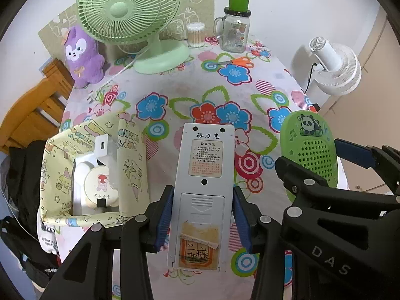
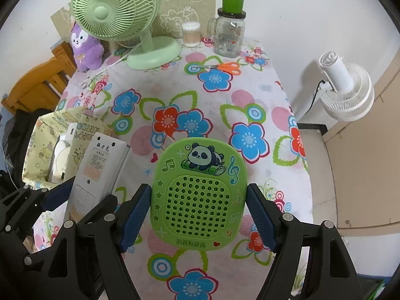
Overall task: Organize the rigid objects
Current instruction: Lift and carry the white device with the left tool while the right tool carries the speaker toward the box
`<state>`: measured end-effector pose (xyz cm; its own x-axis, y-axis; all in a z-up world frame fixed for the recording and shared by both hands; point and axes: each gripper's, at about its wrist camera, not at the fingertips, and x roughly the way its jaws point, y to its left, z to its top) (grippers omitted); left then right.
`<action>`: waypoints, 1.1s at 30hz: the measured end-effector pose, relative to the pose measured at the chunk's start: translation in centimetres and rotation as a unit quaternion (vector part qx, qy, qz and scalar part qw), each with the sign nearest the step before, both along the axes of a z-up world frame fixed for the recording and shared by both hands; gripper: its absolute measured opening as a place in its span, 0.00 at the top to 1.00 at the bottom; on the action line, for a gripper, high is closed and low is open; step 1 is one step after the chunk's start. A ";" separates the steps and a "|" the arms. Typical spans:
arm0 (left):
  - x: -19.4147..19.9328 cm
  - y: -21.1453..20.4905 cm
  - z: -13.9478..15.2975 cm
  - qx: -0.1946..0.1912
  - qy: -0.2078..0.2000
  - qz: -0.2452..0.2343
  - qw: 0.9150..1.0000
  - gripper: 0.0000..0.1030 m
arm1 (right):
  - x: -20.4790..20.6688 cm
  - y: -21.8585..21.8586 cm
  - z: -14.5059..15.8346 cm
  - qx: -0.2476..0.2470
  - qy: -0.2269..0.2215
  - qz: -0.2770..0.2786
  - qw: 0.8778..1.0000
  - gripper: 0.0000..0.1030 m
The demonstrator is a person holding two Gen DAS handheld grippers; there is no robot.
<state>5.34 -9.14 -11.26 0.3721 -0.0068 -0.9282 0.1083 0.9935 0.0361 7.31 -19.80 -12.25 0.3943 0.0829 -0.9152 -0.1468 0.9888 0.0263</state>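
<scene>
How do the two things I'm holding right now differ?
The remote control in the left gripper is a long grey-white rectangle, printed label and battery cover showing. The panda speaker in the right gripper is green, rounded and wider, with a perforated grille. Both sit squarely between blue pads over the floral tablecloth.

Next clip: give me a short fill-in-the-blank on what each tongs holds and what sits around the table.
1. The left tongs grip a grey remote control with its ____ side facing up.
2. The right tongs hold a green device bearing a cartoon ____.
3. The scissors on the floral tablecloth have ____ handles.
4. Beside the green desk fan sits a ____ plush toy.

Missing words: back; panda; orange; purple
</scene>
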 end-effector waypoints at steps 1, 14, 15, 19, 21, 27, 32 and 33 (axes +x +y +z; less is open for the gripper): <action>0.0 0.1 0.1 -0.001 -0.001 -0.001 1.000 0.55 | 0.0 0.1 0.2 0.000 -0.002 0.001 1.000 0.24; 0.0 2.1 1.3 -0.005 -0.009 -0.020 1.000 0.55 | -0.3 2.3 1.6 -0.009 -0.013 0.005 1.000 0.24; 0.0 2.3 1.3 -0.006 -0.009 -0.021 1.000 0.55 | -0.2 2.4 1.6 -0.009 -0.012 0.004 1.000 0.24; 0.2 3.3 1.5 -0.007 -0.010 -0.025 1.000 0.55 | -0.1 3.6 1.7 -0.013 -0.013 0.003 1.000 0.24; 0.3 3.9 1.7 -0.007 -0.013 -0.027 1.000 0.55 | 0.1 4.1 1.8 -0.012 -0.014 0.003 1.000 0.24; 0.6 5.5 1.9 -0.005 -0.014 -0.029 0.999 0.55 | 0.4 6.0 2.0 -0.012 -0.016 0.004 1.000 0.24; 0.8 6.9 2.0 -0.006 -0.015 -0.028 0.999 0.55 | 0.5 7.4 2.1 -0.015 -0.017 0.007 1.000 0.24; 0.7 6.8 2.0 -0.006 -0.015 -0.028 0.999 0.55 | 0.6 7.8 2.1 -0.014 -0.016 0.007 1.000 0.24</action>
<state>6.07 -2.32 -9.24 0.3982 -0.0387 -0.9165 0.1621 0.9864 0.0287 7.92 -12.03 -10.19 0.4227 0.0625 -0.9041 -0.1613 0.9869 -0.0072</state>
